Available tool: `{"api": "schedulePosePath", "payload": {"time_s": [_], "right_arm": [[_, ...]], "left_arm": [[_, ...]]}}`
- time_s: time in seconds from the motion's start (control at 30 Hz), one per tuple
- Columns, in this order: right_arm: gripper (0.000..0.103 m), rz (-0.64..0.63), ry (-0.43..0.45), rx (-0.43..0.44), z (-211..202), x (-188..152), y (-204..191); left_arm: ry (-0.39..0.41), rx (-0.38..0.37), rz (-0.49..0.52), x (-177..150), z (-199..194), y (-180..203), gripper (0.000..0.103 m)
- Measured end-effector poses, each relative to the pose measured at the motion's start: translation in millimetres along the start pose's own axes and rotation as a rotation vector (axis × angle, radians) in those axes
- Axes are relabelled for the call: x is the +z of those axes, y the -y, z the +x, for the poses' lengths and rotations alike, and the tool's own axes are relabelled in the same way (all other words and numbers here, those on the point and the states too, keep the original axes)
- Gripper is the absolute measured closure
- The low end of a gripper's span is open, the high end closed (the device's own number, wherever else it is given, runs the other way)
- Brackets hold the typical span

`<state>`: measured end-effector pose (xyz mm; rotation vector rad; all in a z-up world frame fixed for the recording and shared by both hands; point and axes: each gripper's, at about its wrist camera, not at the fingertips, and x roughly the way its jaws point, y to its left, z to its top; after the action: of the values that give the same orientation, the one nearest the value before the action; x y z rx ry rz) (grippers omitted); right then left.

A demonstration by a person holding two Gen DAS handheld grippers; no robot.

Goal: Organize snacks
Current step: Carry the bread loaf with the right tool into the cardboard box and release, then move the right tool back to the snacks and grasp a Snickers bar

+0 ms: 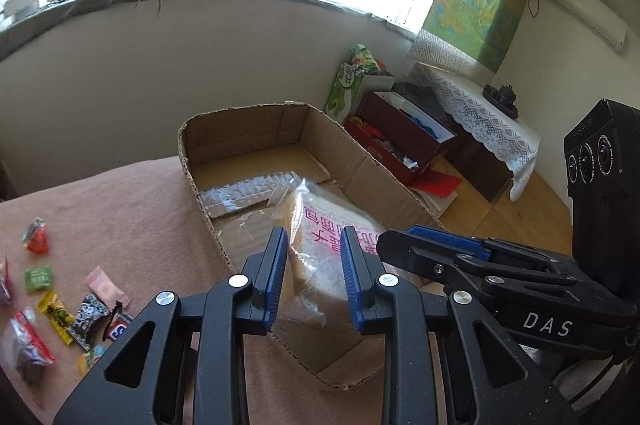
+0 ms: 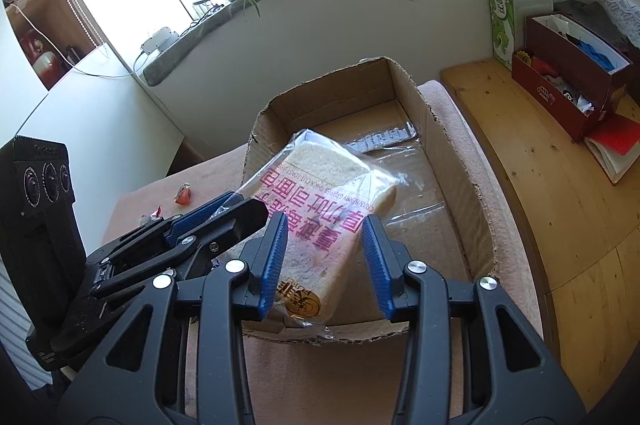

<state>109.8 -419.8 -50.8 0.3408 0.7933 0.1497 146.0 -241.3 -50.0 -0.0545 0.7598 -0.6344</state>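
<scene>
A clear bag of sliced bread (image 1: 320, 225) with pink lettering hangs tilted over the near end of an open cardboard box (image 1: 248, 129). My left gripper (image 1: 314, 273) is shut on it, blue pads pressed on both sides. My right gripper (image 2: 324, 261) is shut on the same bread bag (image 2: 320, 185), near its lower end. Each gripper shows in the other's view: the right gripper (image 1: 390, 245) comes in from the right, the left gripper (image 2: 244, 211) from the left, pinching the bag's edge. The box (image 2: 452, 177) holds only a strip of clear tape.
Several small wrapped snacks (image 1: 60, 313) lie on the pink cloth (image 1: 120, 217) left of the box; a red one (image 2: 183, 195) shows beyond the left gripper. Right of the table are a wooden surface (image 2: 540, 185), red boxes (image 2: 560, 81) and a green bag (image 2: 502, 25).
</scene>
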Motion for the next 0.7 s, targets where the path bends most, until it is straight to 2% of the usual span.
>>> {"api": "schedulePosePath", "payload": {"time_s": [0.37,0.57,0.7], "right_arm": [[0.061,-0.025,0.033,-0.038,-11.9,-2.8,-11.2],[0.061,-0.077,0.05,-0.027,-20.7,-7.3,-28.9],[0.061,-0.141,0.043,0.011,-22.5,-12.4,-48.2]], "left_arm": [[0.04,0.025,-0.007,-2.2,-19.2,-6.4,0.079],[0.072,0.039,0.004,-5.8,-42.8,-17.7,0.075],[0.082,0.06,-0.016,-12.0,-58.3,-34.6,0.074]]}}
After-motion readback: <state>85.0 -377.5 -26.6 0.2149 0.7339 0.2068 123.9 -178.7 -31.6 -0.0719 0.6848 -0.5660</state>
